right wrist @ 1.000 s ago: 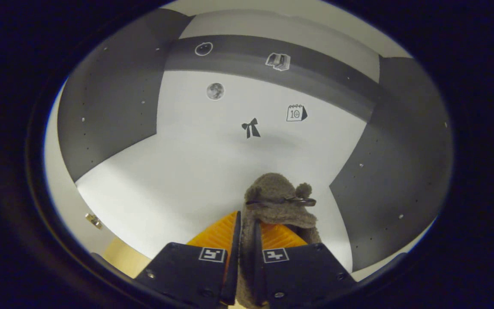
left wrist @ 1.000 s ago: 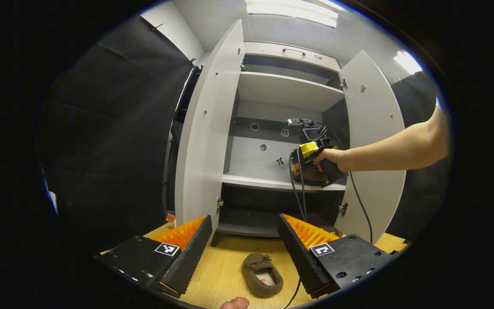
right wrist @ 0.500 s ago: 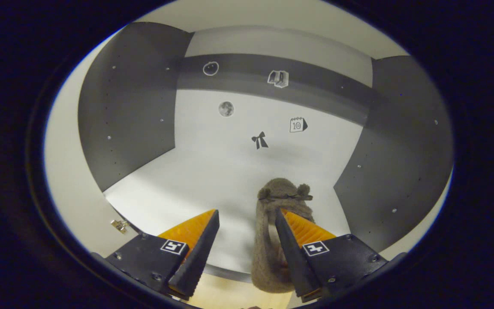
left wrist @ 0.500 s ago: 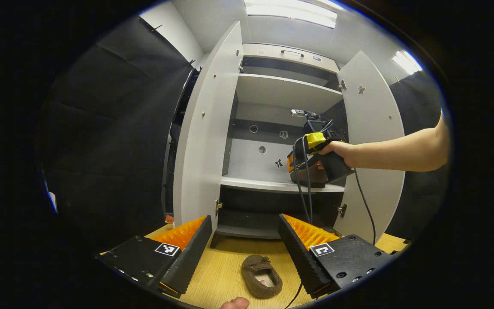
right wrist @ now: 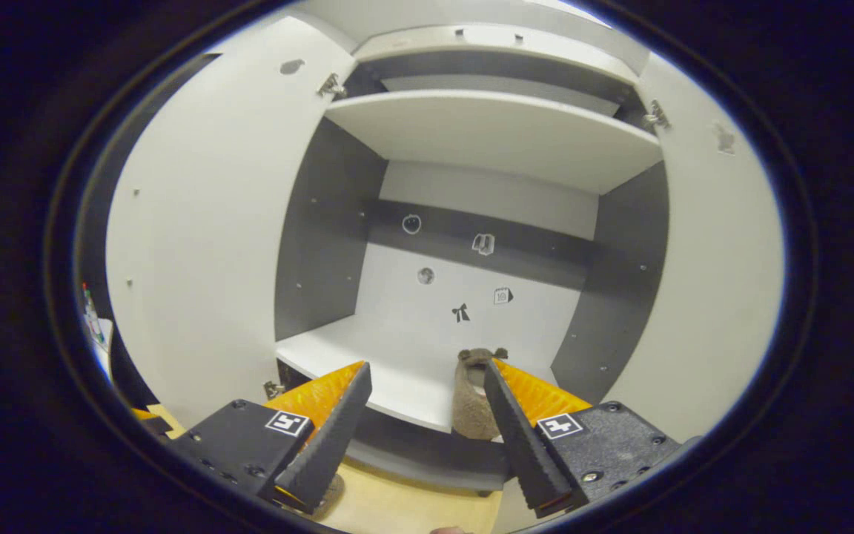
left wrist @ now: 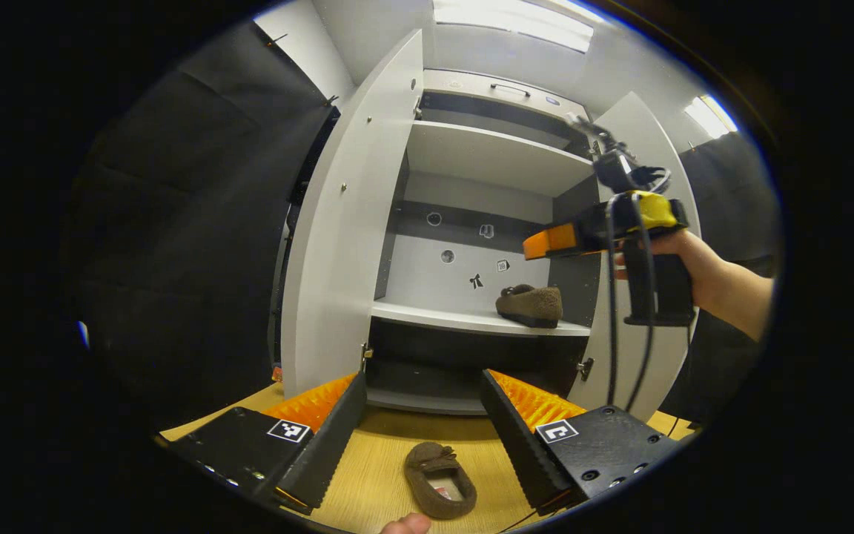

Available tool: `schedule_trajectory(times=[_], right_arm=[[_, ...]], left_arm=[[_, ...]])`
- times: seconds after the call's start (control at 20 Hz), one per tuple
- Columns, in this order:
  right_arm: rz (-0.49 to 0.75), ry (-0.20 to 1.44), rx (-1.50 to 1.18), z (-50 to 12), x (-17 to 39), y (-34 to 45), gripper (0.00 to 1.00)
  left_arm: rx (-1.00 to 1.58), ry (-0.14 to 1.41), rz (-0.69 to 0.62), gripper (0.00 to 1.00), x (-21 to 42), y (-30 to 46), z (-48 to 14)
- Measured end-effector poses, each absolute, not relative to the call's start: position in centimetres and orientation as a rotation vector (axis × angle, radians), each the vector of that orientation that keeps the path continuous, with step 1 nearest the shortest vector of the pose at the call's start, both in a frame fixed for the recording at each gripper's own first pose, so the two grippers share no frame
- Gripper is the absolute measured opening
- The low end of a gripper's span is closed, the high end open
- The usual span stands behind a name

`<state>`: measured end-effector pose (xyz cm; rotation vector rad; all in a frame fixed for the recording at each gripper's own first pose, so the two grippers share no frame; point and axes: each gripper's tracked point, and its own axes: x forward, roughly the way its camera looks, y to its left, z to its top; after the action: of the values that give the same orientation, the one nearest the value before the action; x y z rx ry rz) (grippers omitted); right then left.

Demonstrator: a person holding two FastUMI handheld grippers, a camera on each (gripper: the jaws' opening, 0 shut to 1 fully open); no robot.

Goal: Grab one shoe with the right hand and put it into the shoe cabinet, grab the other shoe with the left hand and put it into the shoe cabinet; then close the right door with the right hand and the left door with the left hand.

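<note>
The shoe cabinet (left wrist: 486, 156) stands with both doors swung wide, the left door (left wrist: 338, 222) at 9 o'clock of the opening and the right door (left wrist: 653, 348) at 3 o'clock, so the middle shelf (left wrist: 434, 317) has free room across its front edge and most of its left half. In the right gripper view the same shelf (right wrist: 368, 371) shows bare from its near lip to the back panel, with small stickers (right wrist: 460, 312) on that panel. The cabinet sits on a pale wooden tabletop (left wrist: 382, 467), with black cloth hanging at 9 o'clock of the left door. One brown shoe (left wrist: 531, 305) lies flat on the shelf toward its right end, just beside the dark side wall; in the right gripper view it (right wrist: 471, 397) sits at 12 o'clock of the jaws, near the shelf's lip. The other shoe (left wrist: 438, 480) lies on the tabletop, opening up, between the left gripper's (left wrist: 423, 415) spread, empty jaws. The right gripper (right wrist: 427, 415) is likewise wide apart and holds nothing; half a second ago it was at the shelf beside the shoe, and now it has drawn back out of the cabinet, where the left gripper view shows it (left wrist: 545, 241) raised in a hand (left wrist: 683, 259) at 2 o'clock of the shoe.
</note>
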<state>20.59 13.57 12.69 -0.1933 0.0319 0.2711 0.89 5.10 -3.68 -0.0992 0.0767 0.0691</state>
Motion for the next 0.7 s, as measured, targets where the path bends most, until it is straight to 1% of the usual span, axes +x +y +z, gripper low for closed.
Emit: schedule_trajectory(times=[0.05, 0.1, 0.15, 0.2, 0.25, 0.3, 0.35, 0.4, 0.55, 0.7], right_arm=[[0.264, -0.006, -0.173, 12.6, 19.0, 13.3, 0.97], [0.248, -0.039, -0.160, 12.5, 17.5, 12.8, 0.98], [0.232, -0.067, -0.147, 12.1, 16.0, 12.3, 0.97], [0.204, -0.083, -0.147, 11.3, 14.5, 11.6, 0.98], [0.171, -0.094, -0.152, 10.4, 13.2, 10.7, 0.98], [0.146, -0.100, -0.163, 9.3, 12.0, 10.0, 0.97], [0.113, -0.105, -0.169, 8.2, 11.1, 9.1, 0.97], [0.089, -0.114, -0.172, 7.2, 10.1, 8.3, 0.98], [0.021, -0.090, -0.160, 3.3, 7.7, 6.3, 0.98], [-0.029, -0.038, -0.210, -0.6, 5.8, 4.6, 0.98]], left_arm=[[-0.096, 0.079, 0.070, 0.99, 1.0, 5.2, -3.7], [-0.090, 0.082, 0.073, 0.95, 1.0, 5.3, -3.9], [-0.085, 0.083, 0.076, 0.99, 1.1, 5.5, -4.0], [-0.080, 0.084, 0.080, 0.99, 1.1, 5.6, -3.9], [-0.078, 0.084, 0.081, 0.95, 1.4, 5.9, -3.9], [-0.077, 0.084, 0.081, 0.95, 1.6, 6.1, -3.9], [-0.075, 0.085, 0.077, 0.99, 1.7, 6.0, -4.0], [-0.068, 0.090, 0.074, 0.95, 1.6, 6.0, -4.2], [-0.054, 0.121, 0.067, 0.95, 1.7, 5.6, -5.3], [-0.064, 0.153, 0.040, 0.95, 1.7, 4.6, -6.4]])
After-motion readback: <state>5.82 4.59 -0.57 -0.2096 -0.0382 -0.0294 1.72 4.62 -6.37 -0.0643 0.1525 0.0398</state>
